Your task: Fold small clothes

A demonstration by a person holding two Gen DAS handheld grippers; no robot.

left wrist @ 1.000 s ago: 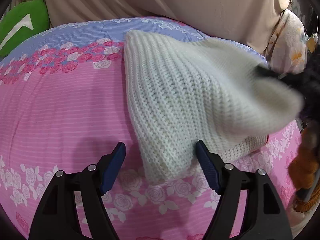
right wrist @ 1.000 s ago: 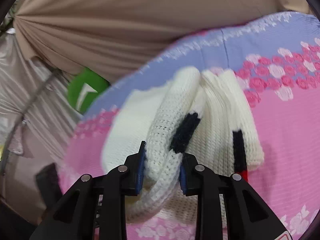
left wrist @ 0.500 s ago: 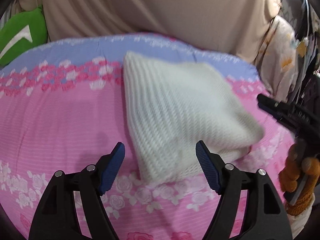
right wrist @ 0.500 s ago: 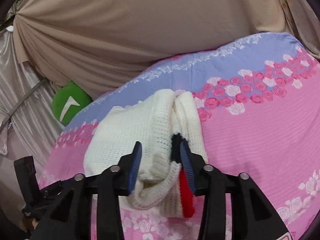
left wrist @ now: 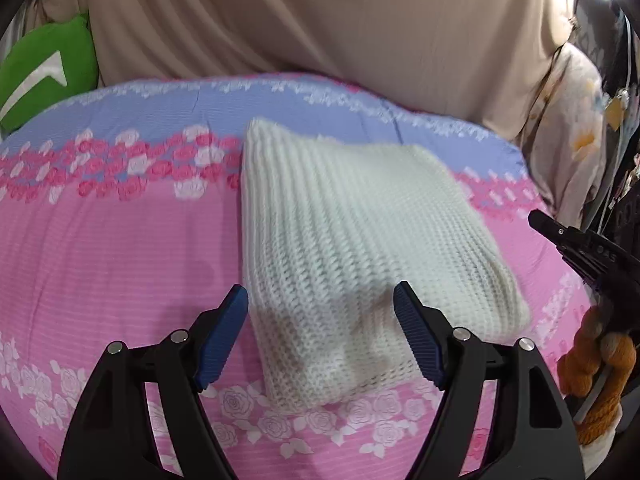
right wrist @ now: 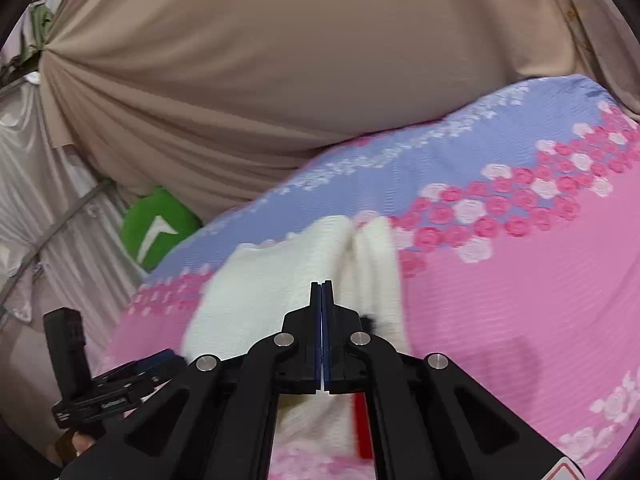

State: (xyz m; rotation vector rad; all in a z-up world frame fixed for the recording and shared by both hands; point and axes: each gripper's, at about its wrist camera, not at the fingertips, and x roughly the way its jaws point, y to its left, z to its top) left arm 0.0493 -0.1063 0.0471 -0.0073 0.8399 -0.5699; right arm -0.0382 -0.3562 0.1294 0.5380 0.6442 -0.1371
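1. The white knitted garment (left wrist: pixel 352 248) lies folded into a thick rectangular packet on the bed (left wrist: pixel 112 248), across the pink field with its far edge reaching the lilac band. Seen from my right wrist, black and red trim shows at its near end.
2. My left claw (left wrist: pixel 320 336) hangs wide open just above the packet's near corner, gripping nothing; its blue pads straddle that corner without touching it.
3. My right claw (right wrist: pixel 322 308) is closed pad to pad, with no knit between the pads, poised over the garment's near end.
4. Judgement: the fold appears laid and the cloth released; the step in hand is settling the packet.
5. Next move calls for pressing the top layer flat and squaring the edges, or taking the following garment; none is visible here.
6. Surroundings: a beige curtain (left wrist: pixel 320 16) behind the bed, a green cushion (left wrist: pixel 44 68) at its far left.
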